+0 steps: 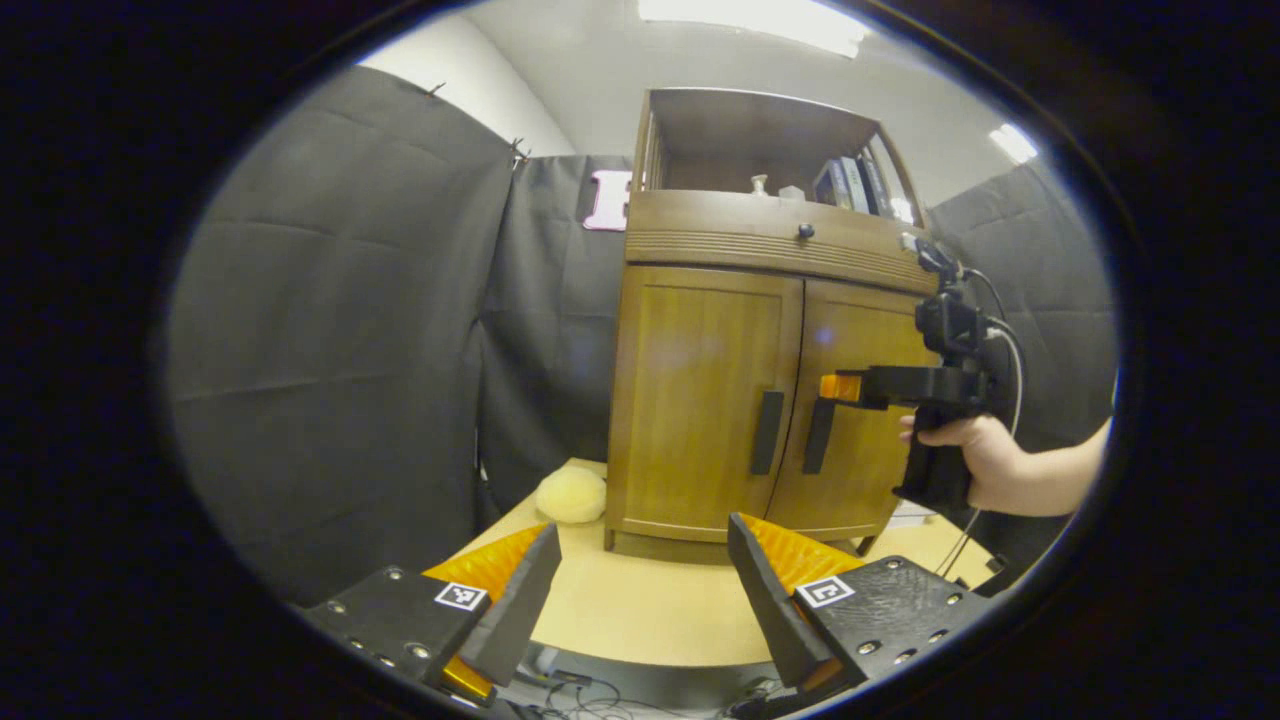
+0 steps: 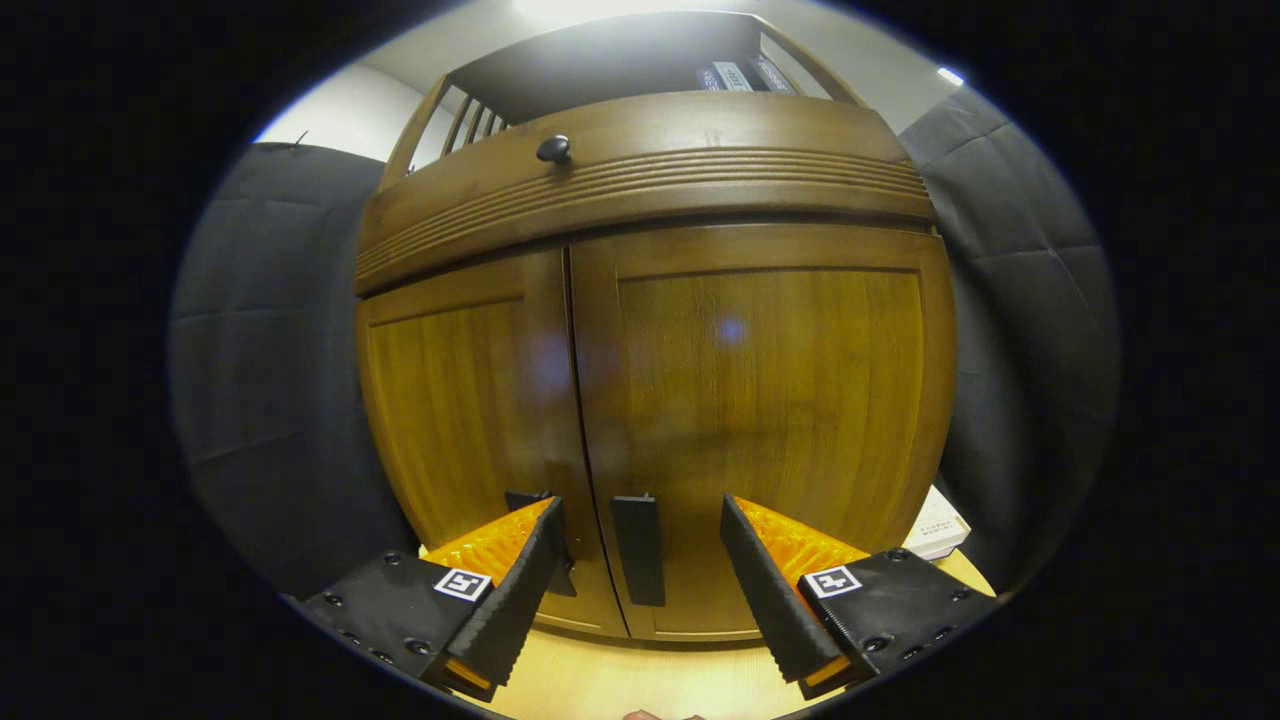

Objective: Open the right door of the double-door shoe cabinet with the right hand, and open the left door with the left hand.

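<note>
Right gripper view: the double-door shoe cabinet stands on the worktop, both doors shut. The right door carries a dark vertical handle just beside the centre seam; the left door has its own handle, partly hidden behind one finger. The right gripper has its fingers spread wide, the right door's handle standing between them, untouched. Left gripper view: the left gripper hangs well apart from the cabinet, over the worktop's near edge, fingers wide open and empty. A hand holds the right gripper up to the right door, near its handle. A drawer knob sits above the doors; books stand on the top shelf. A pale round soft object lies beside the cabinet's left foot
</note>
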Demonstrator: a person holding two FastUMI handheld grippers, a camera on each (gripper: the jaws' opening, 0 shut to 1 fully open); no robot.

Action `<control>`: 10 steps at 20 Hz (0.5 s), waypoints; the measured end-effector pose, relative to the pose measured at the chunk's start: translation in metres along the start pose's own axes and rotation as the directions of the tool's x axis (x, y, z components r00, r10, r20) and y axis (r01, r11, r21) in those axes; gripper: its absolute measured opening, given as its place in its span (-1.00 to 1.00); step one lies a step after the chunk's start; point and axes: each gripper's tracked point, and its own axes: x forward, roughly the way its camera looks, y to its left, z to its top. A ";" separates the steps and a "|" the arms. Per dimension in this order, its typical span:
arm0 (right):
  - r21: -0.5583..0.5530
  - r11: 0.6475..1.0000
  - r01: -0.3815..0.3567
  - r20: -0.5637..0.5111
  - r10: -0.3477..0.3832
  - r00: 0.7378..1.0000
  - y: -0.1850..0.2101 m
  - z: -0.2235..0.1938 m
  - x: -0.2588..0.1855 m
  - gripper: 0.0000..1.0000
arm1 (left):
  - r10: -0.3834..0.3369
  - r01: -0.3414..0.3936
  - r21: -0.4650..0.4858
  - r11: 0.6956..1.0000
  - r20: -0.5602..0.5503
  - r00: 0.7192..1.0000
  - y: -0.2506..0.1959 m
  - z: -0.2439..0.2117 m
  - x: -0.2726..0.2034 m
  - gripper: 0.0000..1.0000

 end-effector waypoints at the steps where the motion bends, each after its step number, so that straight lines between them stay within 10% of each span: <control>1: -0.001 1.000 0.014 -0.011 -0.014 1.000 -0.002 -0.004 0.006 0.84 | 0.000 0.000 -0.017 1.000 0.003 1.000 0.002 0.000 0.004 0.94; 10: -0.055 0.998 0.034 -0.075 -0.038 0.996 0.002 -0.037 0.041 0.86 | 0.016 -0.017 -0.023 1.000 -0.053 0.998 -0.002 0.001 0.009 0.94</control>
